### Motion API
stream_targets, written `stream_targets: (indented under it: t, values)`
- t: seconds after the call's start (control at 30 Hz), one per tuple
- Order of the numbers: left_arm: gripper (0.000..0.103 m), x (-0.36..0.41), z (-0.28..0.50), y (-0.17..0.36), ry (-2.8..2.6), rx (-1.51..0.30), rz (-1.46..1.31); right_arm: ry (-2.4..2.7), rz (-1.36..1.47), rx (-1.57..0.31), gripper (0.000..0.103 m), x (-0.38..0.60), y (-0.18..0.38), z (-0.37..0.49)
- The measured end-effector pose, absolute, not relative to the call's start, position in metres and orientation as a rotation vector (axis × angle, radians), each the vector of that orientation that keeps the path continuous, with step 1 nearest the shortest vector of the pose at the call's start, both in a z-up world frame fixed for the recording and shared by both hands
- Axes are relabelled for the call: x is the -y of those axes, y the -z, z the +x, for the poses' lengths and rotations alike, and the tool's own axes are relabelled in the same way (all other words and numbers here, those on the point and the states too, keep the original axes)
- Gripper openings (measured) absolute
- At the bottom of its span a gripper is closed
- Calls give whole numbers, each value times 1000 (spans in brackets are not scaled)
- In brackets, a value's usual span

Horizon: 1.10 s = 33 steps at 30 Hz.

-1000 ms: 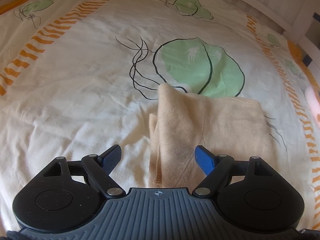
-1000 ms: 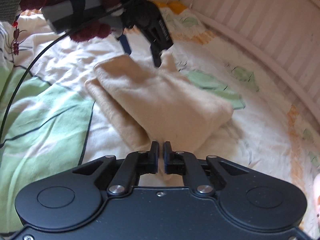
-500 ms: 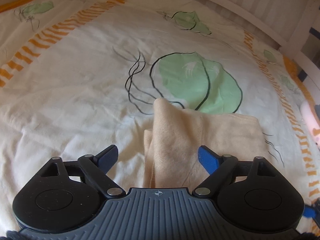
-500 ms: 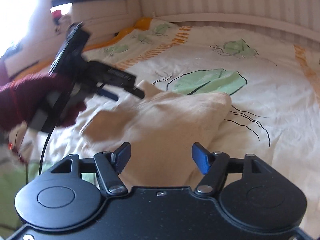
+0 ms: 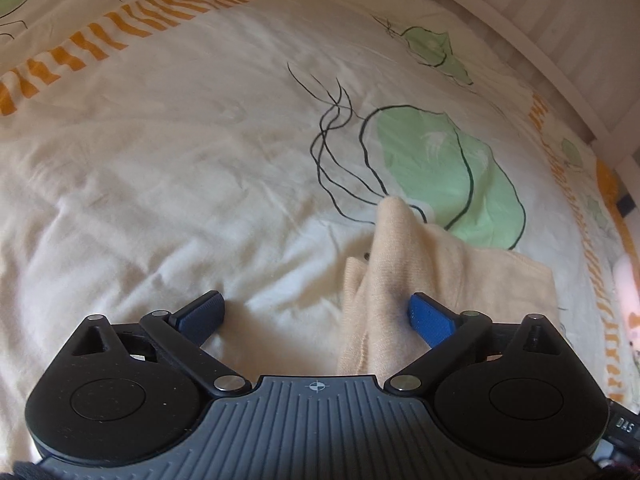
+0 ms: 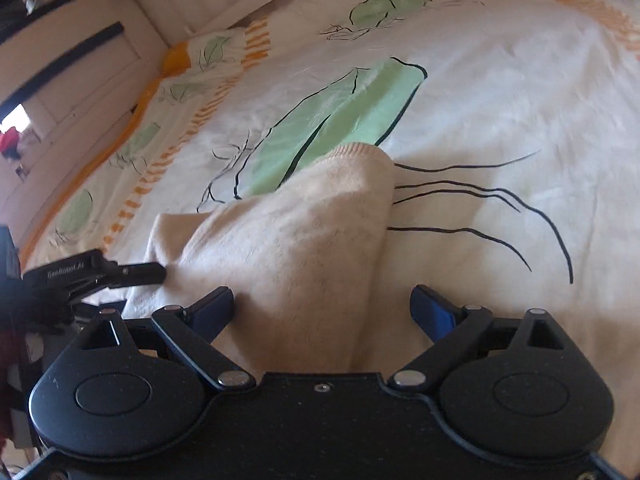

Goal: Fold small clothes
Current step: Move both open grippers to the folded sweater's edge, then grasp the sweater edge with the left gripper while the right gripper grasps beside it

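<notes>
folded garment (image 5: 436, 276) on bedspread (image 5: 180, 184)

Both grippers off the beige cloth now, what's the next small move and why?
Probably bring the right gripper down to press the raised hump of the beige cloth flat. Both sets of jaws are opening with nothing pinched, the left gripper sits beside the cloth's edge, and the fold bulges up off the bedsheet.

Bedspread (image 5: 160, 200) open all round; only folded garment (image 6: 300, 240) lies in way
</notes>
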State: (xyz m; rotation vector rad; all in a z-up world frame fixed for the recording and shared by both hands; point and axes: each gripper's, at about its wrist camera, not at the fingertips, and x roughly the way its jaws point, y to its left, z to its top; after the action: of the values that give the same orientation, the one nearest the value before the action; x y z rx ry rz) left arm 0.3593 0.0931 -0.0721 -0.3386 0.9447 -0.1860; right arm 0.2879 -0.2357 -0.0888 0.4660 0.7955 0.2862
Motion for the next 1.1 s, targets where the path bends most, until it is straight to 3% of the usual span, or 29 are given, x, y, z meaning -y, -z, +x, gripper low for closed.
stream_targets:
  t: [0.43, 0.73, 0.8, 0.9, 0.97, 1.07, 1.1]
  values:
    - [100, -90, 290, 49, 376, -918, -415, -383, 521, -830, 96, 254, 74, 244]
    - [96, -85, 261, 46, 428, -918, -375, -499, 605, -674, 96, 256, 44, 169]
    - [88, -84, 264, 51, 419, -924, -370, -560, 643, -663, 94, 244, 43, 160]
    - [78, -85, 263, 57, 414, -935, -363, -608, 564, -679, 78, 217, 43, 153]
    - [52, -85, 266, 62, 408, -951, -367, -593, 402, -693, 74, 191, 42, 152]
    - [26, -87, 272, 70, 383, -990, -366, -540, 66, -674, 71, 152, 41, 150]
    - [23, -89, 272, 71, 382, -990, -376, -525, -53, -655, 69, 140, 41, 145]
